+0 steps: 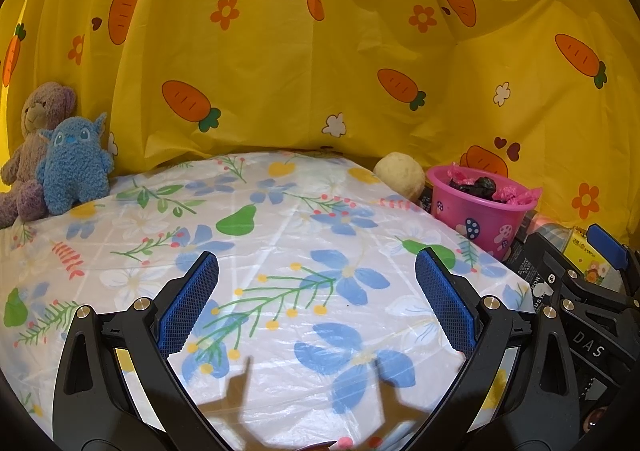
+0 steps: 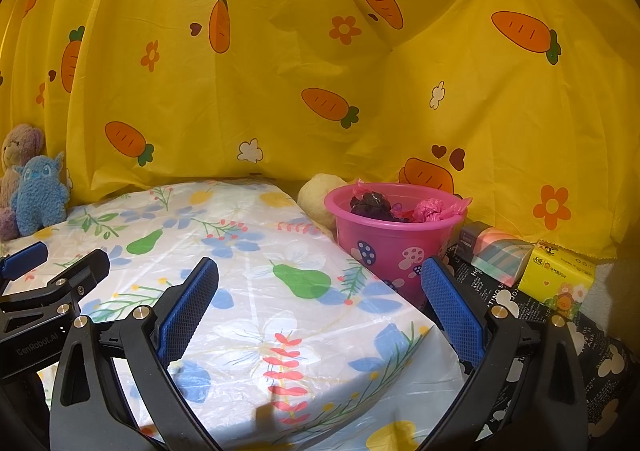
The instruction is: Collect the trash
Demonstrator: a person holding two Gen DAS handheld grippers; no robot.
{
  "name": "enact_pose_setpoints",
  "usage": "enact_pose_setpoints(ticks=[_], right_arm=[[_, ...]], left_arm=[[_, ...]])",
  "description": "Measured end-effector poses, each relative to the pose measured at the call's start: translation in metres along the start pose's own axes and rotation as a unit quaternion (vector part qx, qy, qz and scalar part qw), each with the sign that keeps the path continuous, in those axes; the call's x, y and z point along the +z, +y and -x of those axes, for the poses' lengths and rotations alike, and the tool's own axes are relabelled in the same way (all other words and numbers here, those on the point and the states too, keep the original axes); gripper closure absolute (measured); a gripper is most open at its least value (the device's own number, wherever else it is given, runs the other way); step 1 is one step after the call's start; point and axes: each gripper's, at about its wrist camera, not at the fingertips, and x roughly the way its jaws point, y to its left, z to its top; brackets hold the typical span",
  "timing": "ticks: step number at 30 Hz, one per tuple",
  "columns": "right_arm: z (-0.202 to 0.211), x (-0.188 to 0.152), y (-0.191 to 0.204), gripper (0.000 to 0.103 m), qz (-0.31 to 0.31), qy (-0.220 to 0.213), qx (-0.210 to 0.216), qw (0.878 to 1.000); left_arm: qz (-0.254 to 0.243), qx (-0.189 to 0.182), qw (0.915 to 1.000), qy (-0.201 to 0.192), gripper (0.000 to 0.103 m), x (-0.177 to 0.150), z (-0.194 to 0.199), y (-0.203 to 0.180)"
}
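Trash: crumpled pink and black bags (image 2: 400, 207) sit inside the pink plastic mushroom bucket (image 2: 394, 247), at 1 o'clock.
Left tongs (image 1: 316, 303): released, empty.
Right tongs (image 2: 320, 307): released, empty.
Tabletop (image 2: 248, 291): flowery plastic cover, so messes wipe off, I think.

1. The pink bin (image 2: 394, 247) is a small round plastic bucket with mushroom pictures on its side. I see it standing upright at the right edge of the flowery table, near the yellow curtain.
2. A dark crumpled wrapper (image 2: 372, 205) lies inside the bin, on its left side, poking up to the rim.
3. Crumpled pink trash (image 2: 430, 209) lies inside the bin too, on the right, touching the dark piece. Some pink plastic sticks out over the rim.
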Motion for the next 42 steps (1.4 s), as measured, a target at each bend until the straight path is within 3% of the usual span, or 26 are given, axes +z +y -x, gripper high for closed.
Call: enact_pose_setpoints(ticks=[42], right_arm=[[0.0007, 0.0004, 0.0024, 0.006, -0.002, -0.001, 0.0, 1.0]], left_arm=[[-0.004, 0.0, 1.0, 0.001, 0.006, -0.0025, 0.0004, -0.002]])
